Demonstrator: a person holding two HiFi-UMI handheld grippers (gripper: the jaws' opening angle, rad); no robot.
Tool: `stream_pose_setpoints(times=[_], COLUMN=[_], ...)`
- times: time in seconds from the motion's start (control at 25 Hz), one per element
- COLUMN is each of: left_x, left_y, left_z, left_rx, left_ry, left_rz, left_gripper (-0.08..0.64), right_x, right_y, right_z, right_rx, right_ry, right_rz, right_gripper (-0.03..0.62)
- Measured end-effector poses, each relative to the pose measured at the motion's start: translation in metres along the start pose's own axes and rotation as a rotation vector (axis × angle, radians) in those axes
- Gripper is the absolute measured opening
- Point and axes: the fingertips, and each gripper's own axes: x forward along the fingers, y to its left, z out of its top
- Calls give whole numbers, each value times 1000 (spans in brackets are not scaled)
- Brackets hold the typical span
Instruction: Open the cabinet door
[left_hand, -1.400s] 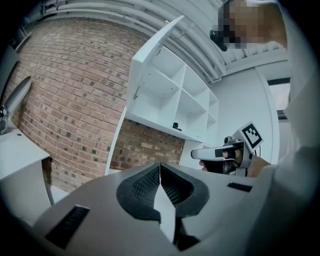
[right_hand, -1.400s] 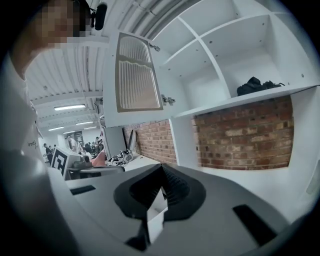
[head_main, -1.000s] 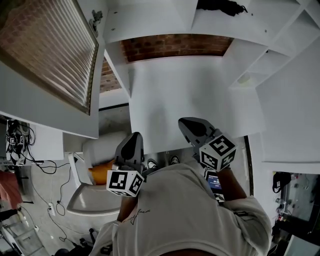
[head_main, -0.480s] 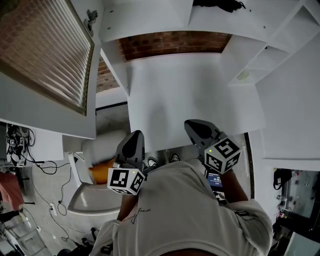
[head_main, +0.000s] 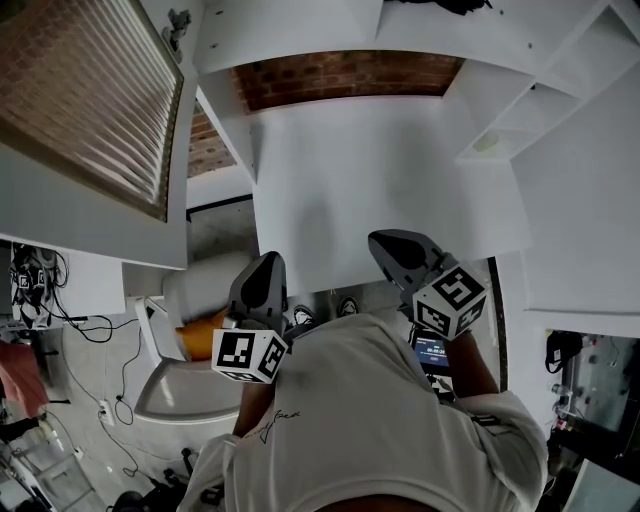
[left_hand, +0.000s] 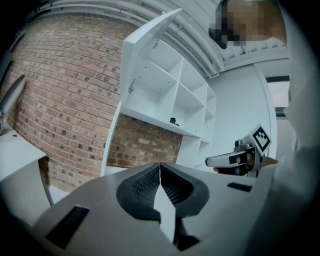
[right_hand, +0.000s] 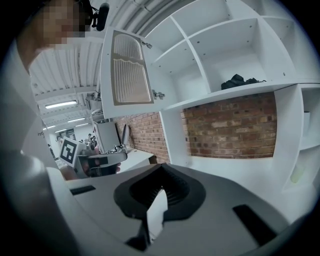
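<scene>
White-framed ribbed-glass cabinet door (head_main: 85, 105) is hanging wide open left of the white shelf cabinet (head_main: 300, 40), while the left gripper (head_main: 264, 275) and right gripper (head_main: 398, 250) are hovering below that cabinet, jaws together and empty, suggesting that opening is done and only withdrawal remains.

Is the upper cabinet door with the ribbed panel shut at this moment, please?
No, the cabinet door stands swung wide away from the compartments, which lie exposed.
</scene>
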Motion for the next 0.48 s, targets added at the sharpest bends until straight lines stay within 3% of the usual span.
stream_pose_setpoints(times=[0.48], left_x=[2], left_y=[-8], left_z=[4], left_rx=[-6], left_ry=[-19], left_rz=[-21], left_gripper=[17], right_x=[-1], right_y=[0], right_z=[2], right_rx=[7], right_ry=[-5], right_rz=[18], right_gripper=[21])
